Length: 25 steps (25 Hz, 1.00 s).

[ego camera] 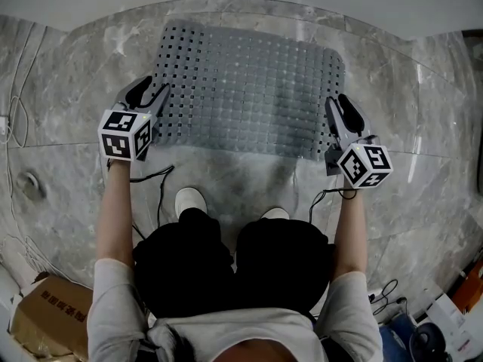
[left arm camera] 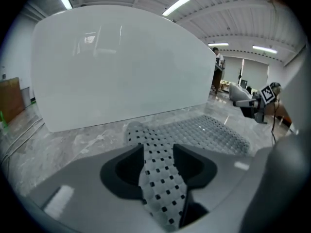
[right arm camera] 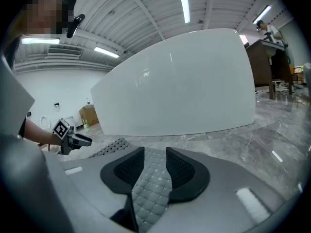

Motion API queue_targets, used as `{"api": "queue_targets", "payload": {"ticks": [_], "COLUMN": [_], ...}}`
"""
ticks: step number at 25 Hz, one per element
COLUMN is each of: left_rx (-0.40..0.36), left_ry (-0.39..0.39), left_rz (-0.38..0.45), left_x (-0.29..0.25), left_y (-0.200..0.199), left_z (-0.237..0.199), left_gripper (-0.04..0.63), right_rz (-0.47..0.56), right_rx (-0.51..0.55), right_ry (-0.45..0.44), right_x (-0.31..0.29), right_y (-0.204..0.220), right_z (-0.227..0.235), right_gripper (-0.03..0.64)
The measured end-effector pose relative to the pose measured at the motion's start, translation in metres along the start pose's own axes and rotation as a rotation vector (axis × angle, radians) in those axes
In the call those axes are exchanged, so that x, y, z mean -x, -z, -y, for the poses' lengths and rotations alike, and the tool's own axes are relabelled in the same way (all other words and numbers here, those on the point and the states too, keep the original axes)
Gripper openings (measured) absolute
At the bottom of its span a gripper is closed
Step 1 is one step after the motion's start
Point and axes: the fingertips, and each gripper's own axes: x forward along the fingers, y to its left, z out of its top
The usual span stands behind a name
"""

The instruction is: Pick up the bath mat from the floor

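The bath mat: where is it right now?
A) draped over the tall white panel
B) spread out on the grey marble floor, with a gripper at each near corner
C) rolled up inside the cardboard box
B: the head view shows the bath mat spread out on the marble floor, with the left gripper at its near left corner and the right gripper at its near right corner.
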Motion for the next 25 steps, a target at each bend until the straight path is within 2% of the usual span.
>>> {"api": "queue_targets", "payload": {"ticks": [7,12,25], "left_rx": [0.022,0.051,0.085], "left_ry": [-0.026,-0.031,-0.049], "left_rz": [-0.068,-0.059,-0.152], "left_x": [-0.014,-0.022,-0.039], "left_y": [0.025,0.031,0.059], "left_z": [-0.015,-0.021,-0.037], "left_gripper": [0.202,0.221,0.251], "right_rz": [-0.036,-0.05,-0.109], "right_rx": [-0.014,-0.028,-0.094], "right_ry": [0.03,0.05,0.124], "right_x": [-0.002,-0.003,-0.011], "right_y": [0.018,0.029,0.067], "right_z": [0.016,0.026,0.058], "right_gripper": [0.164,0.183,0.231]}}
